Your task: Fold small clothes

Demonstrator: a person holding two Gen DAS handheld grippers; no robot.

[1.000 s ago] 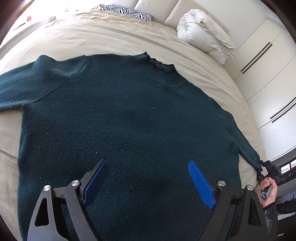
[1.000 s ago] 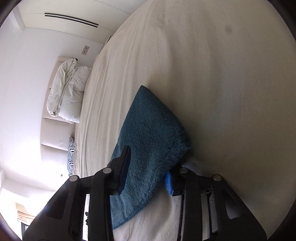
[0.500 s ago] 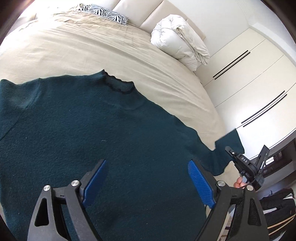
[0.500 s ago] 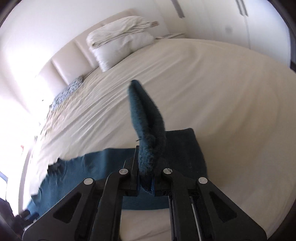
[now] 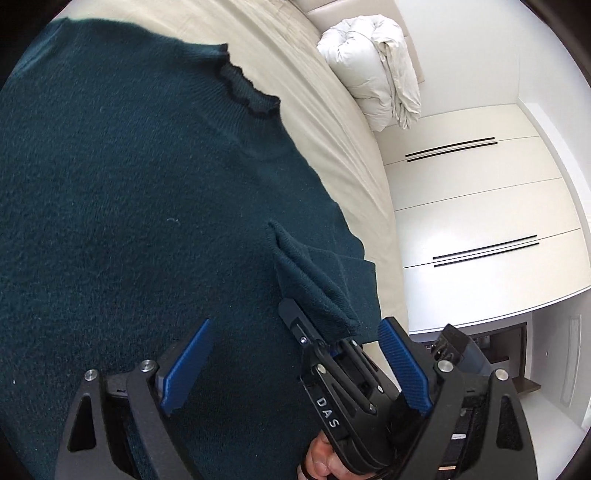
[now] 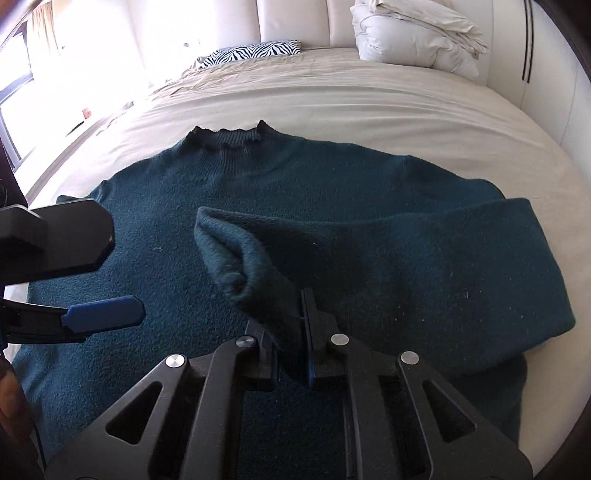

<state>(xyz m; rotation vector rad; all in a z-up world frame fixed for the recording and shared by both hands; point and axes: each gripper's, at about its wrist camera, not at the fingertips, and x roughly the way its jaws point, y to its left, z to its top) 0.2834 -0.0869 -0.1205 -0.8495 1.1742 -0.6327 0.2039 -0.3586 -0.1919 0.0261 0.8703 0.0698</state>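
Note:
A dark teal sweater (image 6: 332,184) lies flat on the bed, collar (image 6: 229,138) away from me; it also fills the left wrist view (image 5: 129,203). My right gripper (image 6: 291,332) is shut on the cuff of the right sleeve (image 6: 424,240), which is folded back across the sweater's body. In the left wrist view the right gripper (image 5: 314,332) holds that cuff (image 5: 314,280) between my left fingers. My left gripper (image 5: 295,362) is open and empty just above the sweater; it shows at the left of the right wrist view (image 6: 103,314).
The beige bed (image 6: 369,92) spreads around the sweater. A folded white duvet (image 6: 413,33) and a zebra pillow (image 6: 251,51) lie at the headboard. White wardrobe doors (image 5: 480,206) stand to the right of the bed.
My right gripper has carried the sleeve cuff from the bed's right side over the sweater's body, folding the sleeve inward. My left gripper has shifted right, toward the right gripper.

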